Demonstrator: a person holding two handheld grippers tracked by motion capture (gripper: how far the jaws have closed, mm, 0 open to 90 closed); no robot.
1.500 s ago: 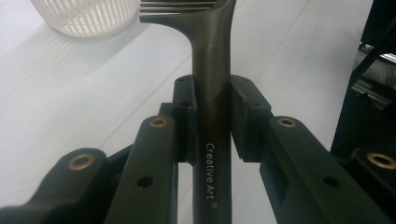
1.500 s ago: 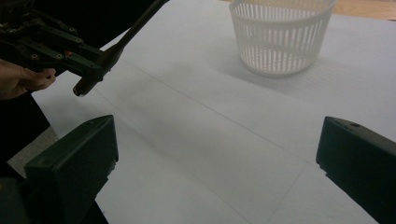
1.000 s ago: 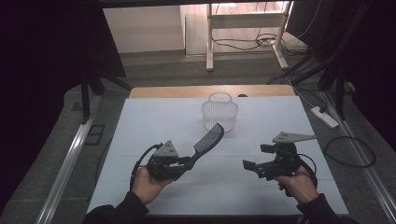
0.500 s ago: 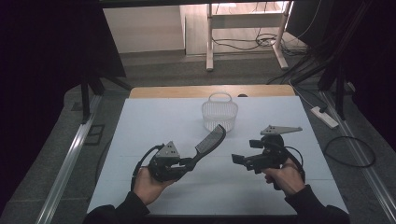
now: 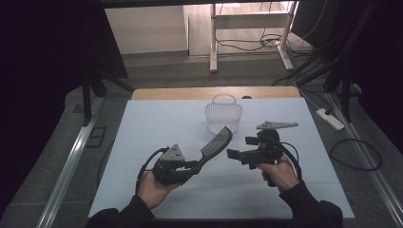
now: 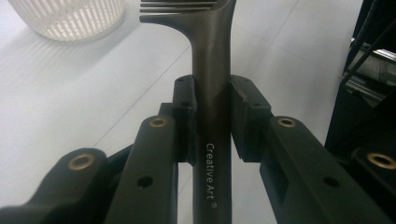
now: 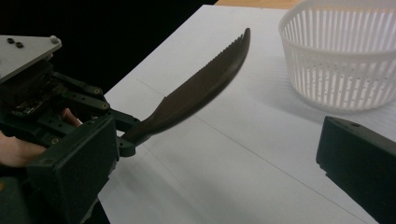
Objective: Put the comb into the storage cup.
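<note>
The dark grey plastic comb [image 5: 216, 144] with a long tapered handle is clamped by its handle between the fingers [image 6: 185, 114] of the left gripper [image 5: 194, 166], held clear above the white counter [image 5: 142, 142] with its toothed head pointing toward the white slotted plastic basket [image 5: 223, 115]. The right gripper [image 5: 236, 154] hovers just beside the comb head, its fingers wide apart and holding nothing. Pickup appears complete; a handover to the right gripper or placement into the basket, which looks empty, remains.

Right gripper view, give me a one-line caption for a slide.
Open right gripper faces a dark comb held by the left gripper beside a white basket.
</note>
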